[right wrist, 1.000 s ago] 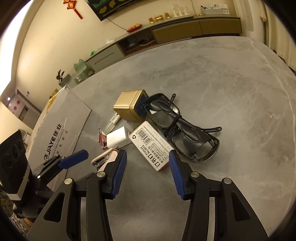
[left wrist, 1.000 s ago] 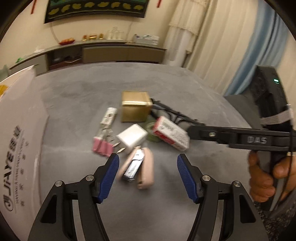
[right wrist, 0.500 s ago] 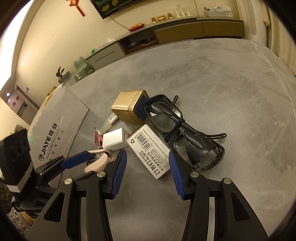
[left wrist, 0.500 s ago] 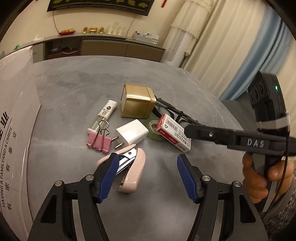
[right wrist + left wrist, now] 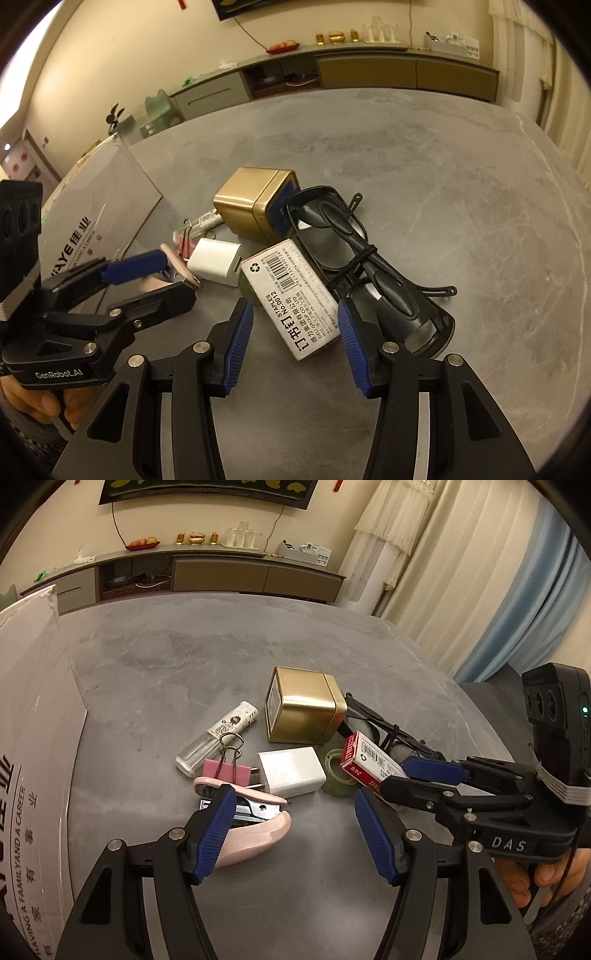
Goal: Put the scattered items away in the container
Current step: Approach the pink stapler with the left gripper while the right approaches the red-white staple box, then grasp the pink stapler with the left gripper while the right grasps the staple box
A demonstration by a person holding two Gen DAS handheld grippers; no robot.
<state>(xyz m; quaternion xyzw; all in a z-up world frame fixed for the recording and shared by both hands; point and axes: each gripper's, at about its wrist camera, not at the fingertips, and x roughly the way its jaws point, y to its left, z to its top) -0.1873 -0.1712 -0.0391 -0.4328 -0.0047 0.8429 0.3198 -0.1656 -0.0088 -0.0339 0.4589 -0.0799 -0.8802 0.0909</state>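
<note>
Left view only: glossy pink stapler (image 5: pixel 255 830) beside left hand-held gripper (image 5: pixel 293 829), jaws spread. Right view only: matte black glasses (image 5: pixel 369 266) whole; right hand-held gripper (image 5: pixel 295 341) released, straddling cardboard staples box (image 5: pixel 295 299) on grey bench (image 5: pixel 461 177).

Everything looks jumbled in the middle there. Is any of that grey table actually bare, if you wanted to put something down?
Yes. The table is bare beyond the gold tin toward the sideboard, and right of the black glasses. A narrower strip runs between the cardboard box and the lighter. From stapler to staples box, things touch or overlap.
</note>
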